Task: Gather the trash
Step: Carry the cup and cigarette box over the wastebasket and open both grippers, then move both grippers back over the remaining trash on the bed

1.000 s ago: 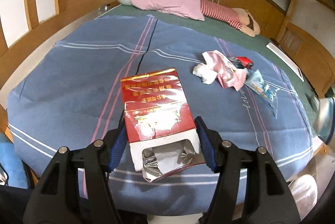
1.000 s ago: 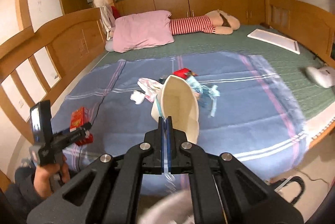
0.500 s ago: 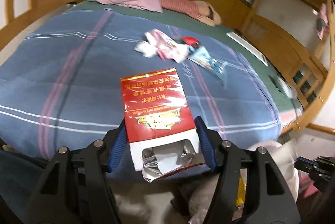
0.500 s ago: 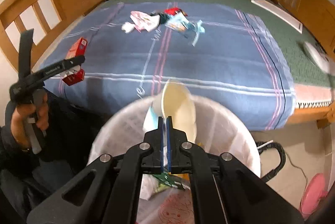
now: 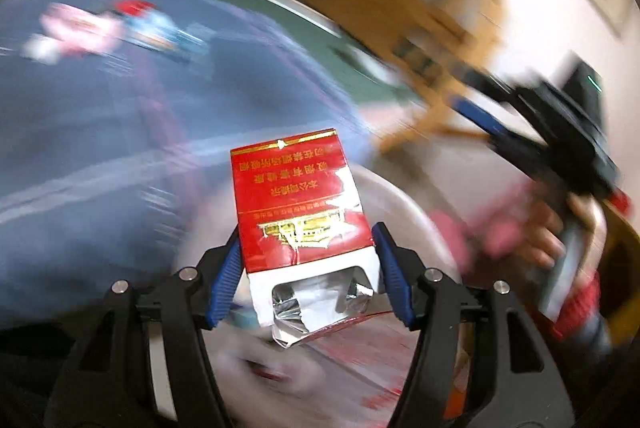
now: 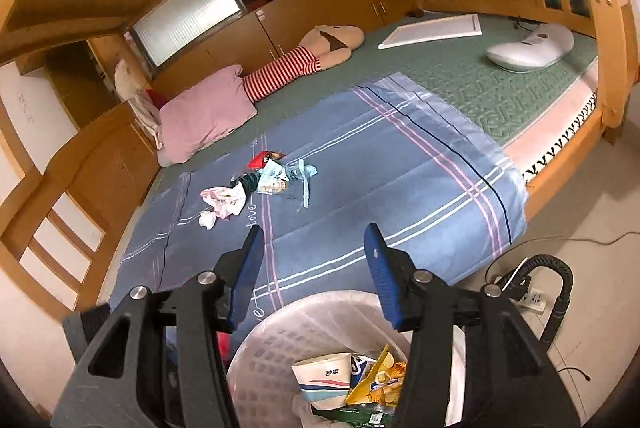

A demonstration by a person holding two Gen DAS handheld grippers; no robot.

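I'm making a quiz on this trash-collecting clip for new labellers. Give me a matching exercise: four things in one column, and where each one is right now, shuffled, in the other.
Things:
1. red cigarette pack
2. paper cup
3. pink pillow
4. pile of wrappers

Places:
A. on the blue striped sheet
B. in the white bin
C. between the left gripper pads
D. at the head of the bed, beside the striped plush

Pairs: 1-C, 2-B, 3-D, 4-A
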